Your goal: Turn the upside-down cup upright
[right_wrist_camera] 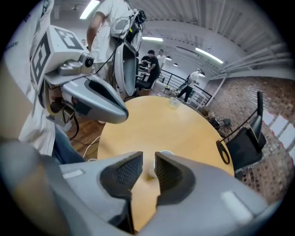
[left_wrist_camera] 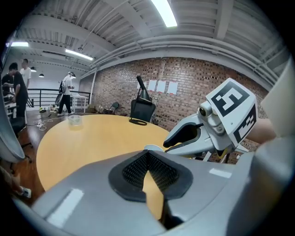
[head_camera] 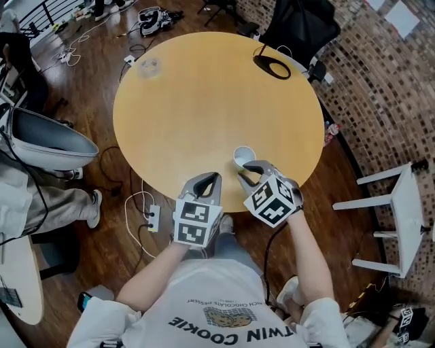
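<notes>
Since the cup [head_camera: 243, 157] stands mouth-up near the front edge of the table [head_camera: 204, 102], just beyond the right gripper [head_camera: 245, 172], its jaws slightly parted and empty, with the left gripper [head_camera: 208, 178] closed on nothing, the turning looks done, leaving only a withdrawal that avoids nudging it.

Smooth matt wooden table [head_camera: 204, 102], smooth cup [head_camera: 244, 157], matt plastic left gripper [head_camera: 208, 179] and right gripper [head_camera: 247, 171], ribbed rubbery jaws

Loft-style workspace — brick wall [left_wrist_camera: 184, 83], strip lights [left_wrist_camera: 163, 11], round table [head_camera: 204, 95], office chair [head_camera: 299, 27], plank floor [head_camera: 95, 95]
</notes>
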Motion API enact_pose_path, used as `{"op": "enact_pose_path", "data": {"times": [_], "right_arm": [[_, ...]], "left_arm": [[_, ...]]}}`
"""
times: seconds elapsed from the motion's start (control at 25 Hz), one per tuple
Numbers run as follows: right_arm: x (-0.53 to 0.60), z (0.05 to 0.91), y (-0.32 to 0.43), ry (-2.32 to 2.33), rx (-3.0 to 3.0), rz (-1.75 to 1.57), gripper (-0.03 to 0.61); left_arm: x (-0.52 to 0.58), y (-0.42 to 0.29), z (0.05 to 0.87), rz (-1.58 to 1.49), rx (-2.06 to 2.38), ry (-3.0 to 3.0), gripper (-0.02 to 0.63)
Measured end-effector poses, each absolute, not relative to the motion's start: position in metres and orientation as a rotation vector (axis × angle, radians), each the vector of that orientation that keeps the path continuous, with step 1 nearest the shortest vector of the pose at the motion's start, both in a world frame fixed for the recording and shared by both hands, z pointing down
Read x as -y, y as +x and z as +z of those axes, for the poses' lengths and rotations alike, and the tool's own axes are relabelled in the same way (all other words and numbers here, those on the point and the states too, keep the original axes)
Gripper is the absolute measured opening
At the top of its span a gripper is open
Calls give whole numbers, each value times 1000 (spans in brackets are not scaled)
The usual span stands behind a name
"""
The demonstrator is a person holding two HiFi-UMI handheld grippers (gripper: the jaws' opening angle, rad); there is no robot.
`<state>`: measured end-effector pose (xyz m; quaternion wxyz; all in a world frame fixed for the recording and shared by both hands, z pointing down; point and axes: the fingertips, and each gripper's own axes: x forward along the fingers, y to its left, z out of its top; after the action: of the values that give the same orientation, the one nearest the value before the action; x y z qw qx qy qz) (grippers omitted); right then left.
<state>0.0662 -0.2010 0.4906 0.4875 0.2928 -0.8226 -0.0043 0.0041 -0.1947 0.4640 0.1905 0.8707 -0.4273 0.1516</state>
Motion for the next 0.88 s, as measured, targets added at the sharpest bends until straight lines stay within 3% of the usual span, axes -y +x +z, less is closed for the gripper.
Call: {"op": "enact_pose_path", "data": {"times": [0.64,0.88], "right_arm": [[78,462,55,1286,2319,411,58],[15,449,69,1444,2388,478,15]], "left_arm": [[84,22,448,396,1237,2449,6],[18,37,443,405,1275,2468,6]]}}
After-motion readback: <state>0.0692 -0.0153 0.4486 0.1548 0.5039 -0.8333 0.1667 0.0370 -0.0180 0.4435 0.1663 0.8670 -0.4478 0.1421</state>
